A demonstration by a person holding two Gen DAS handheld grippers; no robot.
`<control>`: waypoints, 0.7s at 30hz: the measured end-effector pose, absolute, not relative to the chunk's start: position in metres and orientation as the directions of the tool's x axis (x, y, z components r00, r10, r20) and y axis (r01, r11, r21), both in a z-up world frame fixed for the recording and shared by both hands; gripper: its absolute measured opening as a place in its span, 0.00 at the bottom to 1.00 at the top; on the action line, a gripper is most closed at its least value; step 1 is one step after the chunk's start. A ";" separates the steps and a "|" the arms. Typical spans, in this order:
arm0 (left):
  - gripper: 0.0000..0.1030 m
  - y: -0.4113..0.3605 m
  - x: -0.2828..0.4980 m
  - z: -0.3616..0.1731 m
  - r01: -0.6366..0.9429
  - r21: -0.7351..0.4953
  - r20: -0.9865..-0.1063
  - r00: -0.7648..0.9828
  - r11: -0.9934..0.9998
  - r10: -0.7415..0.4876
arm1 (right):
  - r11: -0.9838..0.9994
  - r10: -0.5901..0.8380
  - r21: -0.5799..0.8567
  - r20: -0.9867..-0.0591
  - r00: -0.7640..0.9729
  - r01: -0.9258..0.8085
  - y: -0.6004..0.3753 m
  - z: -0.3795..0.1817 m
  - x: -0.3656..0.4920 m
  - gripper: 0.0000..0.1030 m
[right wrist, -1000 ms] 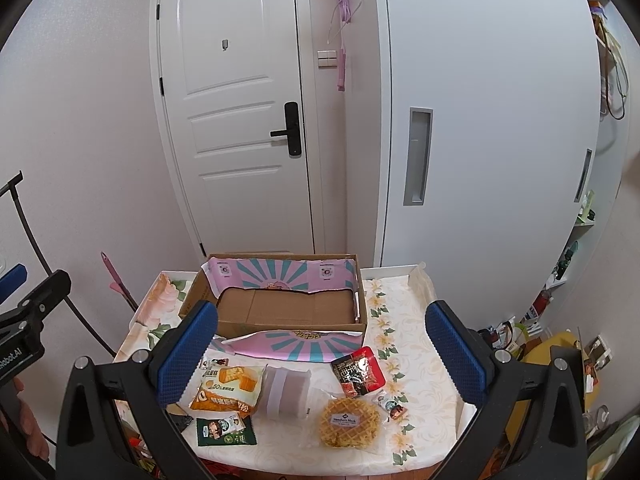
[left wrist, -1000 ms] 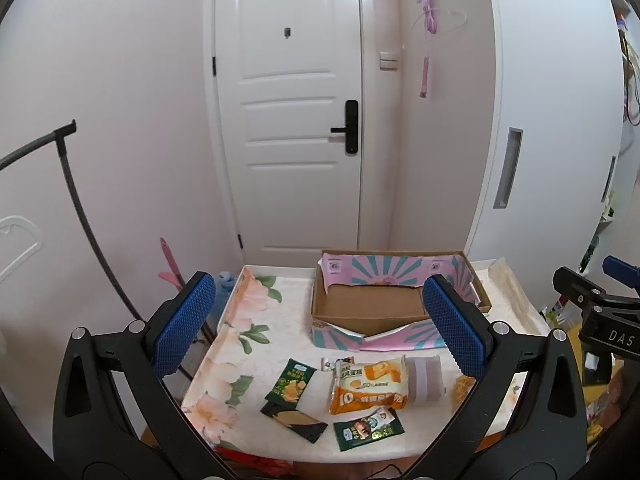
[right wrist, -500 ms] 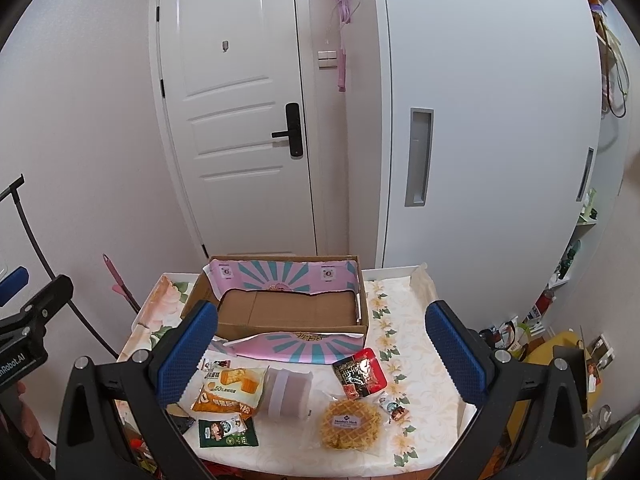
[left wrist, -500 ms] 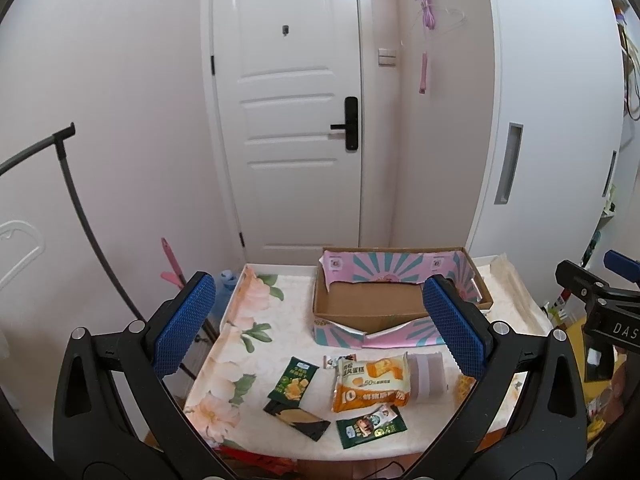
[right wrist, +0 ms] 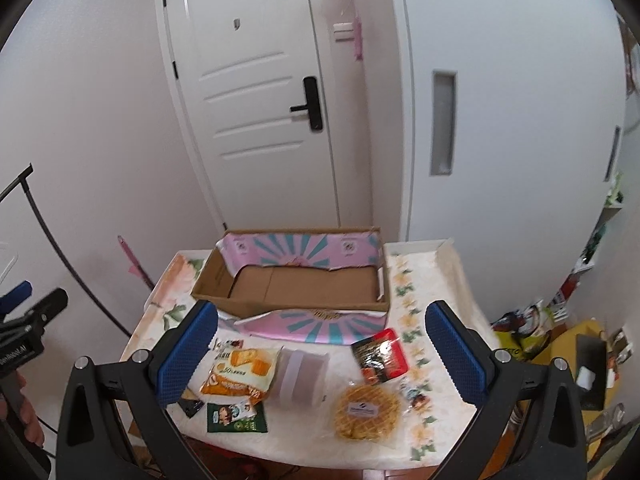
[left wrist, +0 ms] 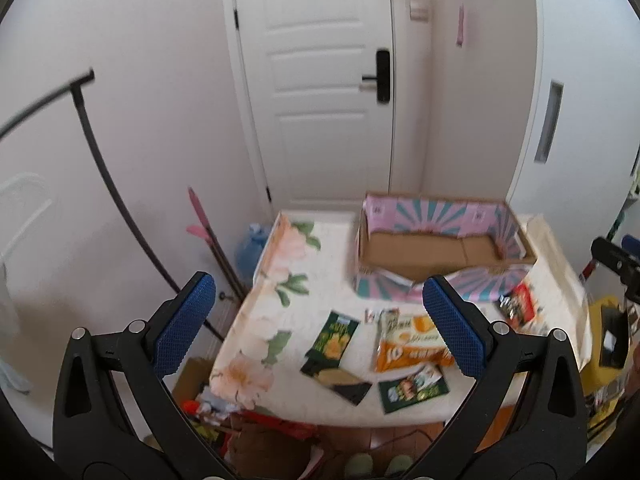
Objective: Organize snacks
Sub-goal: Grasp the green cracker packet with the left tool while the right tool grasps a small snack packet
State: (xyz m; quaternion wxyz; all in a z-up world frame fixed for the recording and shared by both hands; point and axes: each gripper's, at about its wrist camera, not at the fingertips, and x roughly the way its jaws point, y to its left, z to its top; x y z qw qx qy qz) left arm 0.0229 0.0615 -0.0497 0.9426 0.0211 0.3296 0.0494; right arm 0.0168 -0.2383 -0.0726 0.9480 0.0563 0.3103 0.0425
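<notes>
Hovering spread wide and empty above the worktop point(right wrist: 448, 268): left gripper point(left wrist: 316, 322) and right gripper point(right wrist: 320, 350), snack packets point(right wrist: 240, 372) scattered just before the open cardboard box point(right wrist: 296, 284).

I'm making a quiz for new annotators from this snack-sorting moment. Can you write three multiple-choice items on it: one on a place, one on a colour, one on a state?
1. Where does the round waffle lie?
A. in the cardboard box
B. on the table, near its front edge
C. on the floor

2. What colour is the snack pack beside the pink flap?
A. red and black
B. blue
C. white

3. How is the cardboard box?
A. shut
B. open, full of snacks
C. open, with no snacks inside

Key: 1 B, the waffle rests on the flowered table outside the box. 2 A, the red and black pack shows those colours. 3 C, only bare cardboard shows inside.
</notes>
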 end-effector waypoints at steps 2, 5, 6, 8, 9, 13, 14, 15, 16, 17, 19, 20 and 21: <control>1.00 0.070 0.030 -0.066 -0.053 0.058 -0.656 0.751 0.997 0.079 | 0.990 0.121 0.130 -0.592 0.797 -0.055 -0.233 -0.084 0.020 1.00; 1.00 0.079 0.042 -0.089 -0.009 0.064 -0.689 0.723 0.998 0.050 | 0.988 0.135 0.142 -0.615 0.777 -0.060 -0.225 -0.098 0.024 1.00; 1.00 0.083 0.047 -0.097 0.004 0.060 -0.697 0.716 0.998 0.039 | 0.988 0.136 0.140 -0.619 0.774 -0.062 -0.222 -0.102 0.026 1.00; 1.00 0.089 0.058 -0.113 0.037 0.039 -0.719 0.695 0.999 0.002 | 0.991 0.128 0.118 -0.628 0.768 -0.069 -0.209 -0.114 0.029 1.00; 1.00 0.092 0.064 -0.122 0.058 0.028 -0.731 0.682 0.998 -0.019 | 0.992 0.118 0.104 -0.635 0.763 -0.066 -0.202 -0.120 0.030 1.00; 1.00 0.098 0.084 -0.154 0.140 0.057 -0.764 0.643 0.989 -0.047 | 0.991 0.120 0.119 -0.667 0.735 -0.054 -0.182 -0.147 0.033 1.00; 1.00 0.100 0.088 -0.162 0.159 0.056 -0.774 0.631 0.986 -0.058 | 0.990 0.125 0.131 -0.677 0.725 -0.048 -0.176 -0.157 0.034 1.00; 1.00 0.103 0.093 -0.172 0.180 0.051 -0.785 0.615 0.982 -0.072 | 0.990 0.124 0.138 -0.682 0.720 -0.041 -0.170 -0.164 0.034 1.00; 1.00 0.104 0.097 -0.180 0.196 0.047 -0.793 0.603 0.980 -0.082 | 0.990 0.116 0.135 -0.687 0.717 -0.030 -0.165 -0.170 0.034 1.00; 1.00 0.106 0.102 -0.191 0.217 0.045 -0.804 0.587 0.975 -0.094 | 0.992 0.097 0.127 -0.699 0.708 -0.010 -0.159 -0.179 0.033 1.00; 0.99 0.108 0.108 -0.205 0.248 0.044 -0.818 0.565 0.968 -0.107 | 0.992 0.079 0.125 -0.710 0.700 0.015 -0.151 -0.192 0.031 1.00; 0.99 0.109 0.112 -0.213 0.264 0.044 -0.824 0.555 0.963 -0.115 | 0.992 0.065 0.122 -0.718 0.693 0.033 -0.146 -0.199 0.029 1.00; 0.98 0.109 0.116 -0.221 0.281 0.043 -0.831 0.543 0.959 -0.122 | 0.991 0.058 0.123 -0.727 0.685 0.047 -0.141 -0.205 0.028 1.00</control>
